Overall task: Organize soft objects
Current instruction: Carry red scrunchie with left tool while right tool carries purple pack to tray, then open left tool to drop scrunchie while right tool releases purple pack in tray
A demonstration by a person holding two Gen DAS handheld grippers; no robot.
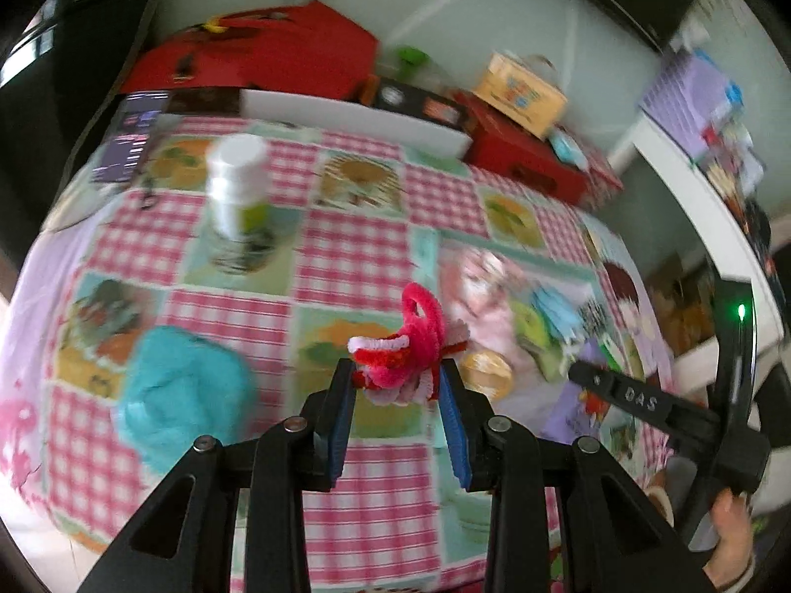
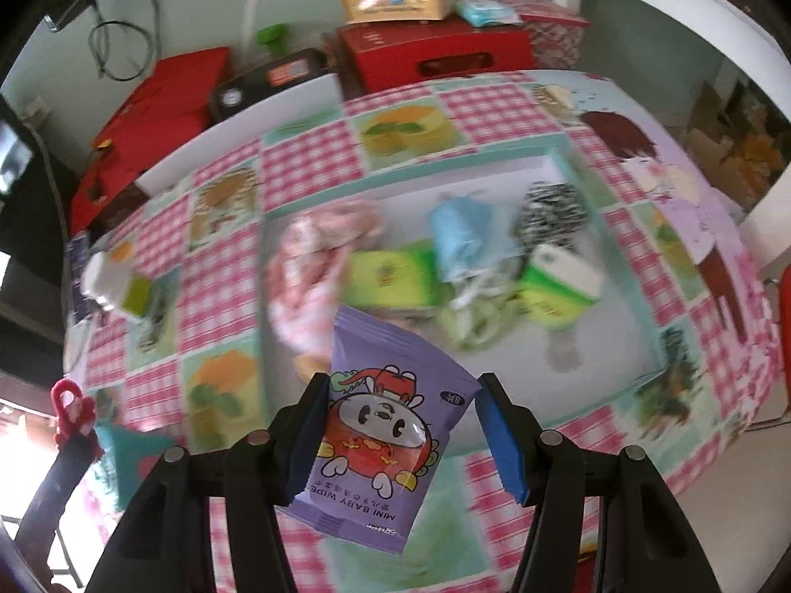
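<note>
left gripper (image 1: 398,380): clamps pipe-cleaner bundle (image 1: 405,346) | right gripper (image 2: 403,425): clamps wipes packet (image 2: 380,435)

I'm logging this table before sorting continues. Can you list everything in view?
Fuzzy pipe-cleaner bundle: one, red, pink and white, between left claw's pads.
Purple baby-wipes packet: one, between right claw's pads.
Shallow white tray: one, teal-rimmed, mid-table, holding soft items and green packets.
Teal fluffy cloth: one, tablecloth, left.
White plastic bottle: one, upright, far left.
Red boxes: several, back edge.
Checked tablecloth: one, pink and white.
Left claw: black, blue pads.
Right claw: same.
</note>
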